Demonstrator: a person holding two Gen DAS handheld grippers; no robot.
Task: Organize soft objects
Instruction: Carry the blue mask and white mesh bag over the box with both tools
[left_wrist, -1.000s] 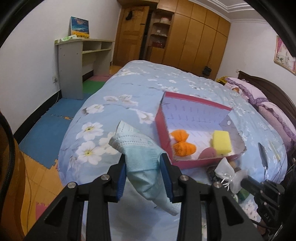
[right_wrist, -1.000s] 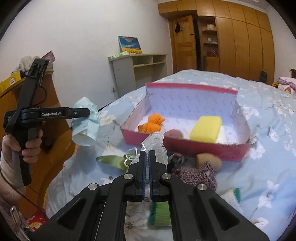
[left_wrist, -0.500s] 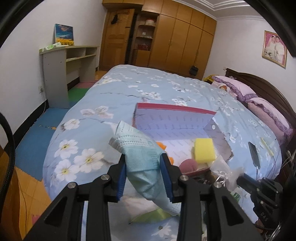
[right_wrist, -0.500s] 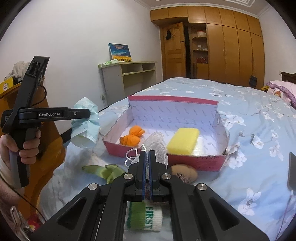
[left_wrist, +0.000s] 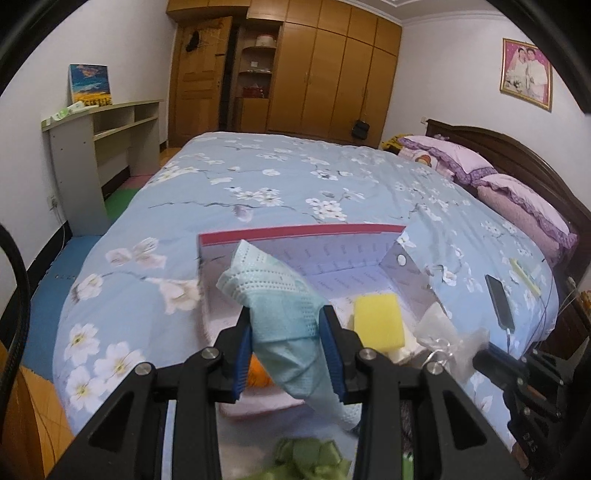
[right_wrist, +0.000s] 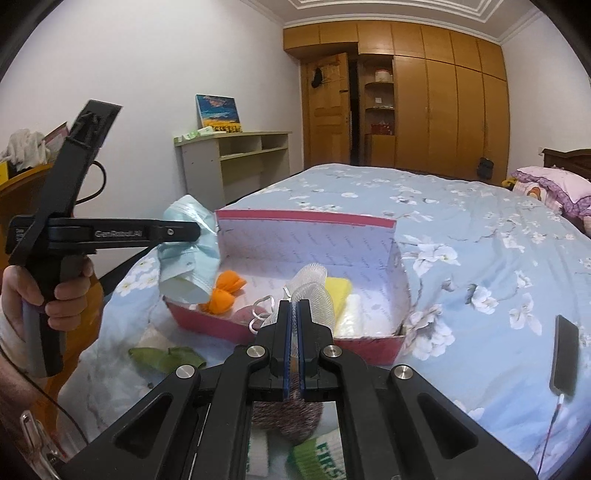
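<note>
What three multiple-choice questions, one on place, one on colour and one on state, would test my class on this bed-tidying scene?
1. Where does the yellow sponge lie?
A. in the red box
B. on the pillow
C. on the shelf

2. What colour is the face mask?
A. orange
B. light blue-green
C. purple

3. How is the right claw?
A. wide open, empty
B. out of view
C. shut on the white mesh pouch

Answers: 1 A, it sits on the box floor; 2 B, the left claw pinches pale blue-green cloth; 3 C, mesh is squeezed between near-touching pads.
</note>
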